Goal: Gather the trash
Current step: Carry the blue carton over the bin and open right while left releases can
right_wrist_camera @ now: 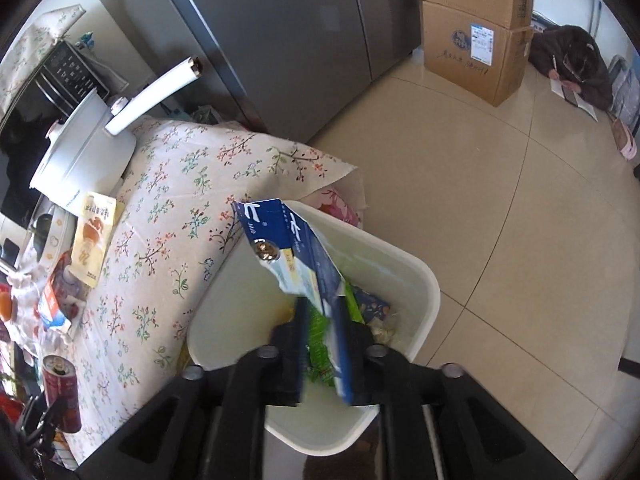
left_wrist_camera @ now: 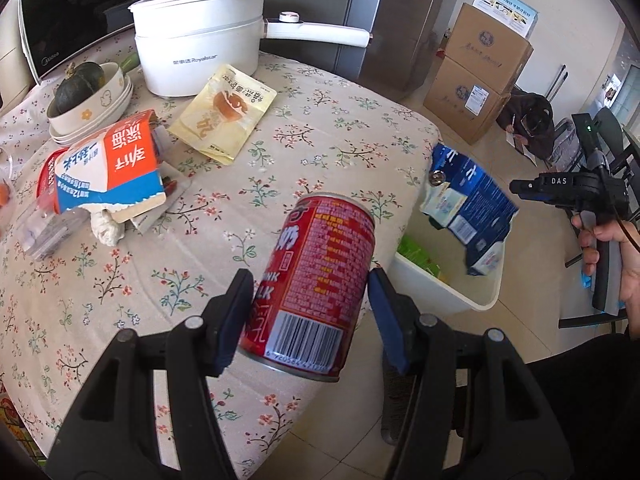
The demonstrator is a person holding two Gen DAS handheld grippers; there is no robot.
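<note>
The can (left_wrist_camera: 316,284) is red with white print and a barcode near its base. It stands tilted, its long axis running away from the left claw (left_wrist_camera: 310,316), top leaning forward over the flowered tablecloth (left_wrist_camera: 320,128), and both pads grip its sides. The blue carton (right_wrist_camera: 296,256) is torn, its long axis slanting forward and left from the right claw (right_wrist_camera: 322,344). Those jaws stand narrowly apart with its lower end between them, above the white bin (right_wrist_camera: 420,300).
</note>
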